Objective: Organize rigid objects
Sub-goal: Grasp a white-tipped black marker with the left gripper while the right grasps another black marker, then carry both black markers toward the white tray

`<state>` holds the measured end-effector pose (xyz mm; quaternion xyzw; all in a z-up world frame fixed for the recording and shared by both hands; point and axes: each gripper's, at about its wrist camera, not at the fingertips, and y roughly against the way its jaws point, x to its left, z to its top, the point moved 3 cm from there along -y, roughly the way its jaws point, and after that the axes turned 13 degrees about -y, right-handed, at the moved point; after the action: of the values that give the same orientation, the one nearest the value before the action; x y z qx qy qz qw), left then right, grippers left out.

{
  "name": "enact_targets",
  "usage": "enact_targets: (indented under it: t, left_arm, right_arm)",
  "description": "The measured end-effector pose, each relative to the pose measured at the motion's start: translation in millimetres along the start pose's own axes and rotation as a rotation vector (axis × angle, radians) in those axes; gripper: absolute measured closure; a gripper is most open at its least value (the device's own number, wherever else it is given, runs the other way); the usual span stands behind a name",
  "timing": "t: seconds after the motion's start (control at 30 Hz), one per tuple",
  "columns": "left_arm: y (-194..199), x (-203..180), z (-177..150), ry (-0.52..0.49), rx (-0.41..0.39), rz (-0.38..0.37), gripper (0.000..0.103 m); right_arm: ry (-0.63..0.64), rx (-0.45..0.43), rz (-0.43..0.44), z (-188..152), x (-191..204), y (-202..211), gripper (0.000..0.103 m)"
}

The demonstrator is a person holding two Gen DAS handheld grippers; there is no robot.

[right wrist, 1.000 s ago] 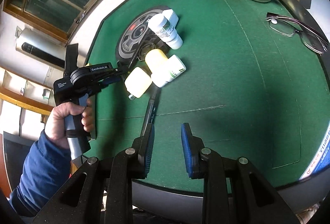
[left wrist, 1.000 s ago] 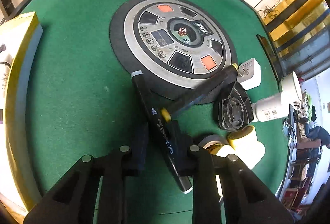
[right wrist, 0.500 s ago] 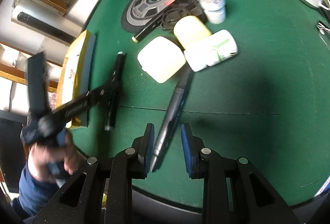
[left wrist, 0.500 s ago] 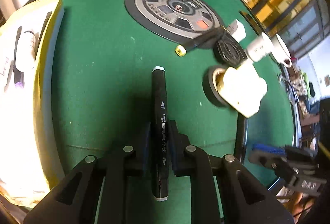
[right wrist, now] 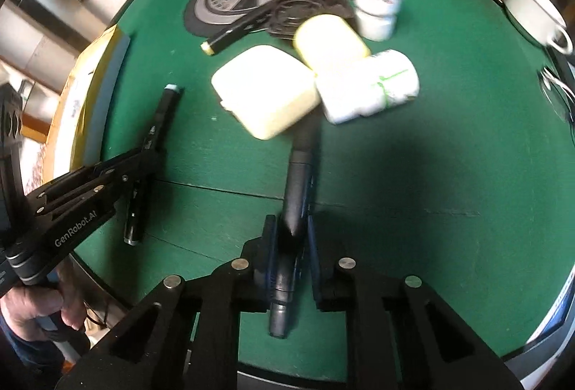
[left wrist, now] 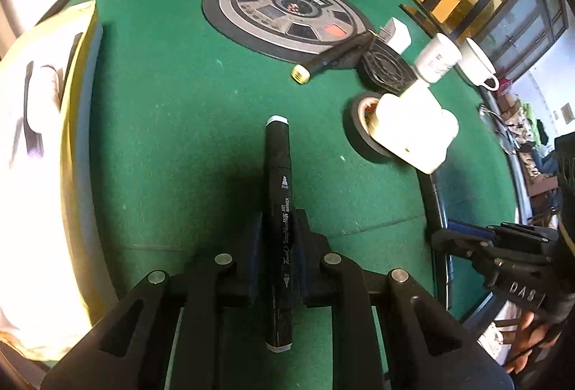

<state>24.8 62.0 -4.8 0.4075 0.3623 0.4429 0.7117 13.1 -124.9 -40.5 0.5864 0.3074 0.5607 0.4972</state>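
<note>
Right wrist view alone shows, blurrily, white bottles (right wrist: 370, 86).

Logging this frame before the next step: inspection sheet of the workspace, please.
Surface: green felt table with a round control panel at its centre.
Job's things: black art marker; dark grey pen.
Clutter: pale yellow cases, white bottles, tape roll, yellow-tipped marker, cup, yellow box.
Grippers: left gripper shut on the marker; right gripper shut on the pen.
Cables: nothing seen.
Surroundings: windows, wooden cabinets.
</note>
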Motion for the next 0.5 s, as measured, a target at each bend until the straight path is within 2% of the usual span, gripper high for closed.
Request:
enact_targets:
  t: [0.17, 0.33, 0.5]
  left_arm:
    - [3.6, -14.2, -10.4, -0.020, -0.011, -0.033, 0.089]
    - [11.1, -18.2, -8.5, -0.013, -0.034, -0.031, 0.089]
    - [19.0, -20.2, -8.0, -0.005, -0.049, -0.025, 0.089]
  right_arm:
    - [-0.043, -0.020, 0.026, -10.6, -18.7, 13.4, 0.089]
    - [-0.047, -0.049, 0.057, -17.5, -22.9, 21.7, 0.089]
    - [-0.041, -0.062, 0.143, -23.3, -23.3, 31.3, 0.089]
